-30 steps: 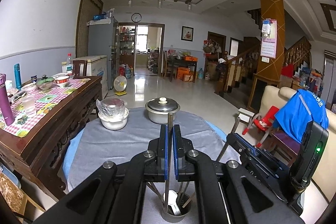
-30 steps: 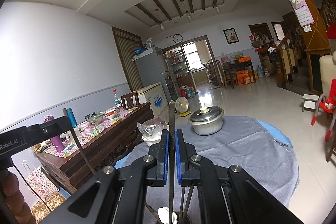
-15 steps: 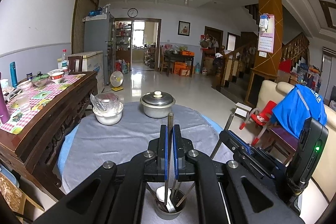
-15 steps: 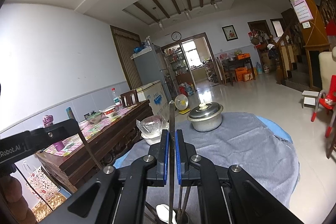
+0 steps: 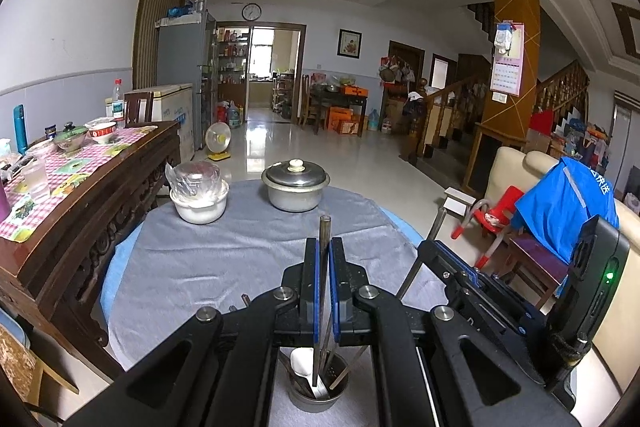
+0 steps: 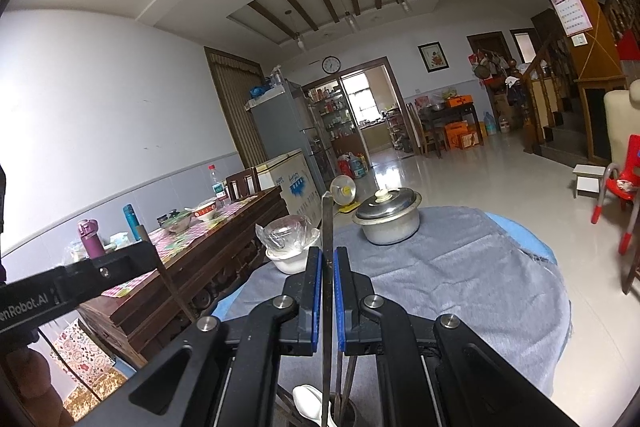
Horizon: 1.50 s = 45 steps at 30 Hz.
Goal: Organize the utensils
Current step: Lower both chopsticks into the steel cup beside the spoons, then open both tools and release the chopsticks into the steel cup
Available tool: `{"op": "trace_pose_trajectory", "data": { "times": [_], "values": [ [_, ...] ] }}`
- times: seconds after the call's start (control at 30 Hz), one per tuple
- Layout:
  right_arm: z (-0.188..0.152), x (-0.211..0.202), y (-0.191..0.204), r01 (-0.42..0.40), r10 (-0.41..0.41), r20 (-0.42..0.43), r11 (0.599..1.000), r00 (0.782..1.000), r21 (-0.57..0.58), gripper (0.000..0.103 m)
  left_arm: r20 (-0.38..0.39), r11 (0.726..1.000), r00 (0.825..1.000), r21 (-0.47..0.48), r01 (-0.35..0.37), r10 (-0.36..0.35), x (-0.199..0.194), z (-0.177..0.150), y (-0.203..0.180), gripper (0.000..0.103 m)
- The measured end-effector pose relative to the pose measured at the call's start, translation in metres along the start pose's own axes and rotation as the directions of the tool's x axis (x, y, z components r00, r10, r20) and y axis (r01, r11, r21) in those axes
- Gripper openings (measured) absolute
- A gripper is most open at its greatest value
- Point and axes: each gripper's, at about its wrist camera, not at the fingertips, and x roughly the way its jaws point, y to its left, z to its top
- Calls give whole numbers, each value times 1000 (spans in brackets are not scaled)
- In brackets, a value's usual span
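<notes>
Chopstick [image 5: 322, 279] nipped in left fingers [image 5: 325, 255], another [image 6: 327, 267] in right fingers [image 6: 327, 263], holder cup [image 5: 316, 387] now fully seen

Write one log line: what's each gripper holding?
left gripper: shut on thin metal chopstick | right gripper: shut on second metal chopstick | both over small metal utensil cup

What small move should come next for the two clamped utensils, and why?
Probably open the jaws of the left gripper: its chopstick stands upright with its lower end already inside the metal cup. The right gripper likewise clamps a utensil above it.
</notes>
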Motion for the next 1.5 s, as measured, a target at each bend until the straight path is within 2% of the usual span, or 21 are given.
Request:
{"op": "trace_pose_trajectory", "data": {
  "times": [0.43,1.5],
  "values": [
    [-8,5,-2,6,-6,-31,1000,999,-8,7,-54,1000,999,-20,-1,0,16,-10,2,4],
    [-25,17,8,21,-25,-83,998,996,-54,7,-101,998,995,-67,-15,8,26,-26,19,4]
  ]
}}
